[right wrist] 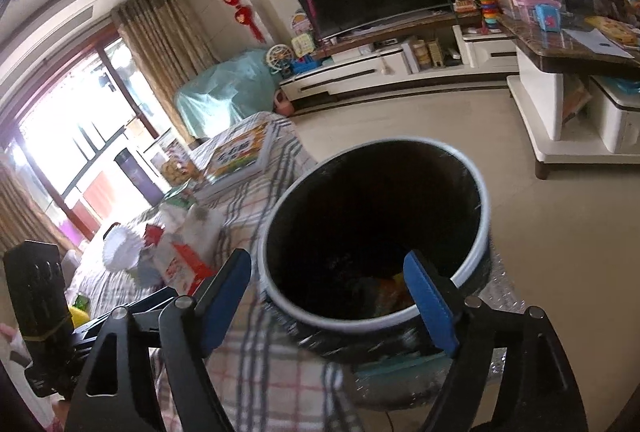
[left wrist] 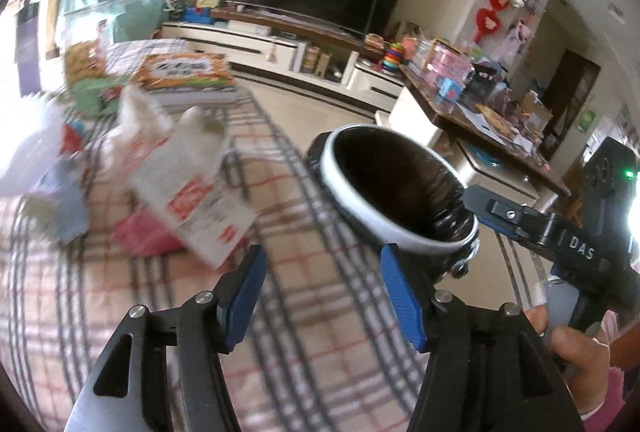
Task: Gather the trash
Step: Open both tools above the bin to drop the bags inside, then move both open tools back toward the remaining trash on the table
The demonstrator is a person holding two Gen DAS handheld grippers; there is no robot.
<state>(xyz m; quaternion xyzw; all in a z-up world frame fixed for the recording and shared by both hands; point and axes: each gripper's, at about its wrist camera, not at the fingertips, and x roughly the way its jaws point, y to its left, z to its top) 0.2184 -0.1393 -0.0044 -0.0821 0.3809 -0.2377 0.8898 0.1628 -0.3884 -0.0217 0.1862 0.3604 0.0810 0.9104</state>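
Both grippers stand with blue pads spread wide and nothing between them. The left gripper [left wrist: 322, 296] hangs over the plaid cloth [left wrist: 160, 312], its right pad near the rim of the trash bin [left wrist: 352, 200]. The right gripper [right wrist: 330, 298] hovers at the bin's mouth, one pad inside the rim, some rubbish [right wrist: 390, 288] lying in the bottom. Further along the cloth lie a white and red carton [left wrist: 192, 200], crumpled white paper [right wrist: 122, 246] and a pink packet [left wrist: 142, 234], all blurred, beside the bin
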